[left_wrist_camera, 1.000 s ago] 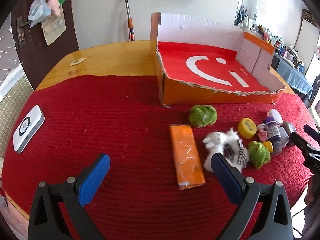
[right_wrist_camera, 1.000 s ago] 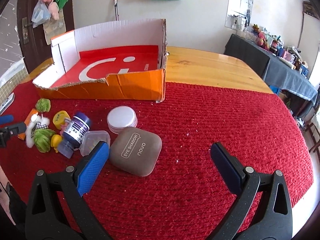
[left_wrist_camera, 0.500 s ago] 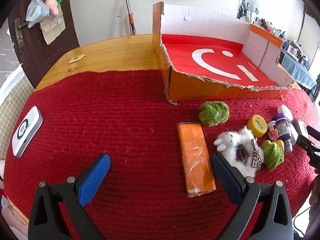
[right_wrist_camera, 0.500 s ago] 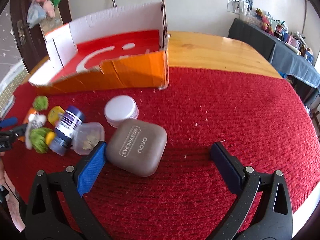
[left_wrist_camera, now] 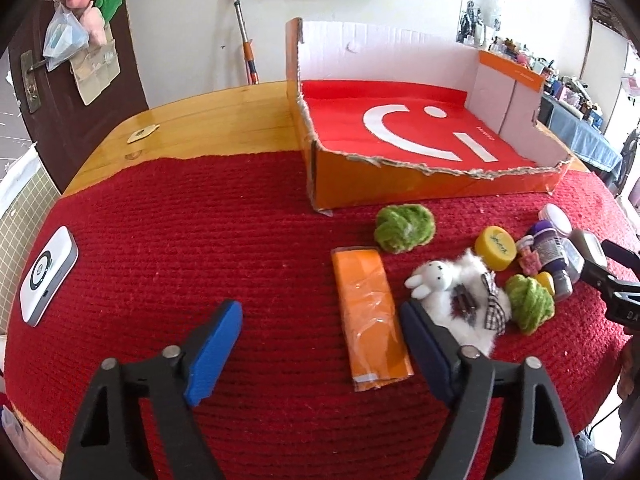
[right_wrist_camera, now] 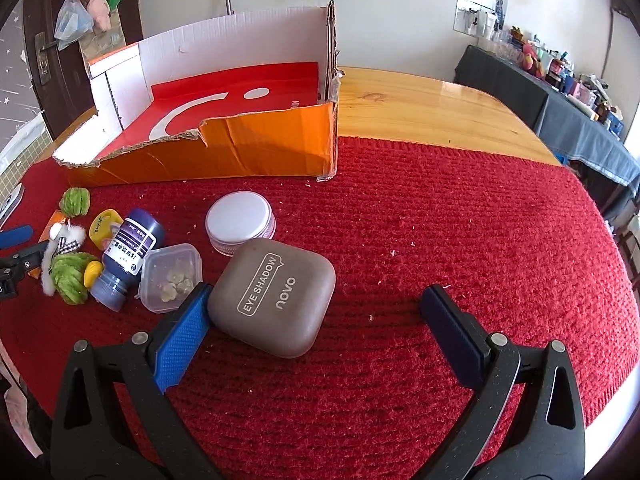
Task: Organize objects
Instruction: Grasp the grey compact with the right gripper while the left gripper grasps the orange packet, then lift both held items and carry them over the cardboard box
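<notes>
Left wrist view: your left gripper (left_wrist_camera: 320, 320), jaws just narrowed yet gaping and holding nothing, straddles one flat orange packet (left_wrist_camera: 370, 316); two green yarn balls (left_wrist_camera: 404, 228), one white plush rabbit (left_wrist_camera: 452, 288), one torn orange cardboard box (left_wrist_camera: 432, 188). Your right gripper (right_wrist_camera: 316, 304), wide and empty, straddles one brown eye-shadow case (right_wrist_camera: 276, 296).

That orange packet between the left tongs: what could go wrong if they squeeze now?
The left tongs, just been closing, stand open around the orange packet.

1. The right pad sits against the white plush rabbit, so it might get pinched too.
2. The packet's wrapper looks glossy and crinkled; it could slip.
3. The box has a torn front wall that might snag a low carry.
</notes>
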{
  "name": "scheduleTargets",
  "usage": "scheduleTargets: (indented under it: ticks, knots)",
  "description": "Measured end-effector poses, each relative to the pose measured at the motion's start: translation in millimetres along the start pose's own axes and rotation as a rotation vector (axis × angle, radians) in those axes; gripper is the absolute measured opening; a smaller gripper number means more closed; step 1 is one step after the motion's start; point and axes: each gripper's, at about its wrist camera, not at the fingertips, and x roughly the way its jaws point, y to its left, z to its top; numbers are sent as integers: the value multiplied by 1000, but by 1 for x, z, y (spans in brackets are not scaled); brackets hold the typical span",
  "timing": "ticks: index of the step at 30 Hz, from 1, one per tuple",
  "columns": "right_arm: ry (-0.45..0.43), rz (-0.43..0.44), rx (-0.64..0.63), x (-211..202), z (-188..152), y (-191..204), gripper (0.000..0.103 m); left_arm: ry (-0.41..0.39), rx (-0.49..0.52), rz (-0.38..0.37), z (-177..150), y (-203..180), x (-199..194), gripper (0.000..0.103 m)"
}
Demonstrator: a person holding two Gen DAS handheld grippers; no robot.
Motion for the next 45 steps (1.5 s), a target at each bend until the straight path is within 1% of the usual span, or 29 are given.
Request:
scheduleTargets:
  ticks: [3, 5, 6, 8, 9, 10, 11, 14, 16, 17, 19, 26, 33, 41, 45]
  knots:
    - [-3, 5, -4, -1, 1, 0, 100, -13, 5, -17, -2, -2, -2, 71]
    - [-9, 11, -9, -2, 1, 1, 96, -22, 16, -23, -3, -4, -4, 58]
    - [-13, 16, -14, -3, 1, 2, 94, -29, 21, -32, -3, -5, -5, 54]
    - [-22, 27, -26, -4, 0, 3, 86, -39, 27, -42, -5, -8, -6, 41]
    - [-33, 44, -40, -6, 0, 5, 74, -44, 28, -45, -5, -9, -6, 38]
    - [-40, 52, -50, -7, 0, 7, 61, -48, 25, -53, -6, -9, -6, 30]
    - [-48, 62, -59, -8, 0, 9, 58, -48, 17, -61, -6, -8, -7, 29]
    - [-50, 75, -55, -9, 0, 8, 58, -46, -13, -74, -7, -6, -8, 29]
    - [-58, 100, -38, -12, 1, 6, 58, -42, -33, -95, -7, -5, -11, 29]
    - [-64, 102, -38, -14, 1, 5, 58, -44, -44, -118, -6, -4, -13, 29]
    - [-83, 92, -47, -20, 3, 6, 58, -55, -48, -135, -6, -5, -18, 29]
    - [-105, 96, -63, -28, 7, 9, 58, -91, -30, -132, -4, -10, -31, 29]
    - [-97, 104, -59, -28, 6, 10, 58, -96, -28, -130, -3, -11, -34, 29]
    - [-108, 109, -65, -32, 8, 11, 58, -114, -29, -125, -1, -9, -40, 29]
    - [-138, 109, -79, -38, 14, 11, 58, -147, -31, -121, 5, -7, -48, 29]
